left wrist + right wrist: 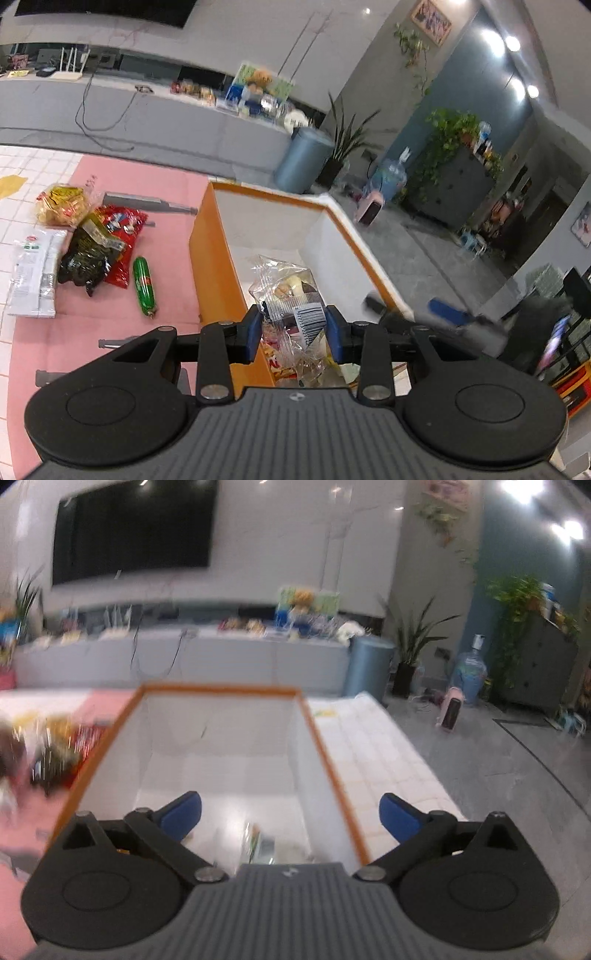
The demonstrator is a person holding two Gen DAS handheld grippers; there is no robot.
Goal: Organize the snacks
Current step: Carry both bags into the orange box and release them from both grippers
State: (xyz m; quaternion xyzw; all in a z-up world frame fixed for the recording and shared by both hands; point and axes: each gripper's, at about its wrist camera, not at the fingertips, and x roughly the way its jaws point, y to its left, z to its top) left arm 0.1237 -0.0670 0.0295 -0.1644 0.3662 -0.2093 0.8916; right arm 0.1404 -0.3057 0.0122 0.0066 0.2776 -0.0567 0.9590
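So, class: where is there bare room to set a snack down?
The far half of the box floor is bare, as is the pink mat between sausage and box. The snack pile is crowded.

Clear snack bag (pixel 291 295) over orange-rimmed box (pixel 218 258)

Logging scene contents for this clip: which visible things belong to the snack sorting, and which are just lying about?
Job:
orange-rimmed box
clear snack bag in the left gripper
green sausage
red packet
dark packet
yellow bag
white packet
right gripper, open

Lying about:
blue bin
water jug
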